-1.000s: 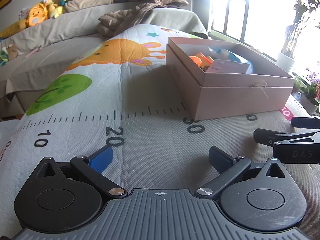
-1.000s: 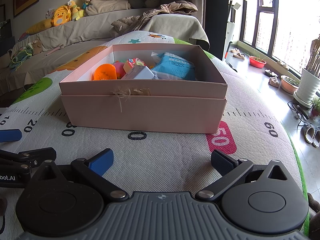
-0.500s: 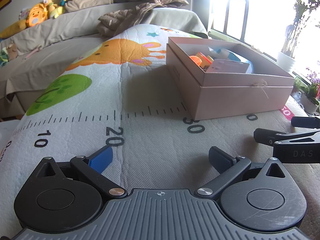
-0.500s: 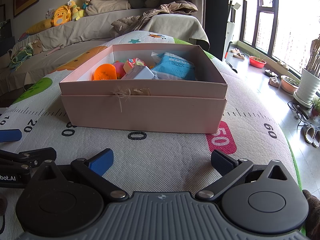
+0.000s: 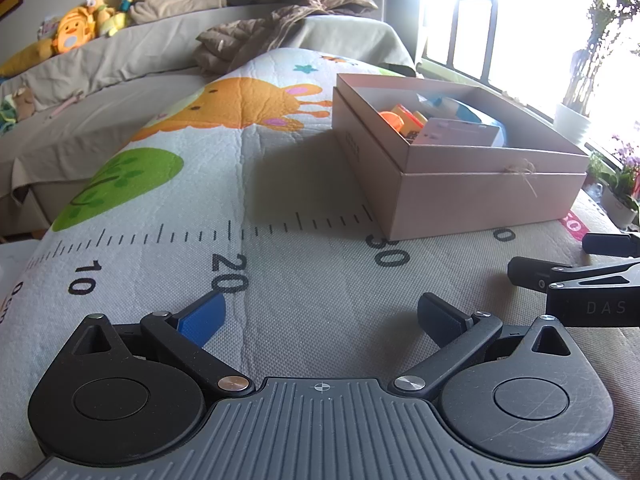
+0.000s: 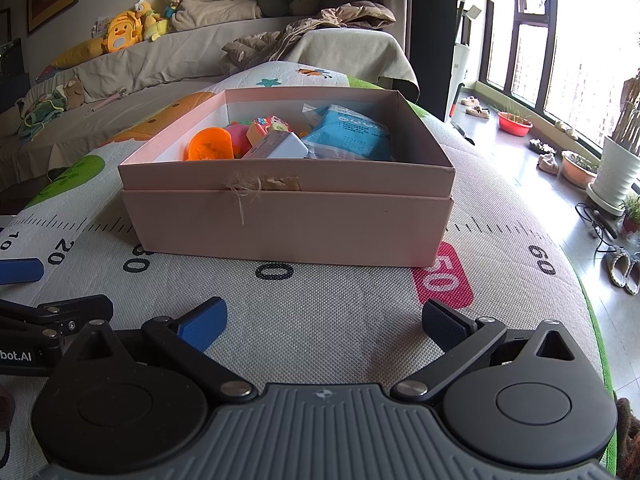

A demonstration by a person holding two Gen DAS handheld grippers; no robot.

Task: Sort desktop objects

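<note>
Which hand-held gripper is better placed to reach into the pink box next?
Right hand-held gripper: the pink box sits straight ahead of it. For the left hand-held gripper, it lies off to the right.

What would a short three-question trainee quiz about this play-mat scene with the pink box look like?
1. True or false: the left gripper and right gripper both hold something.
2. What lies rightmost inside the open pink cardboard box: A) round orange plastic toy, B) blue printed plastic packet, C) pale blue-grey rectangular case?
3. Fill in: the box's front right corner rests on the printed play mat beside the red label reading ____.

Key: 1 false, both are open and empty; 2 B; 3 50.
</note>
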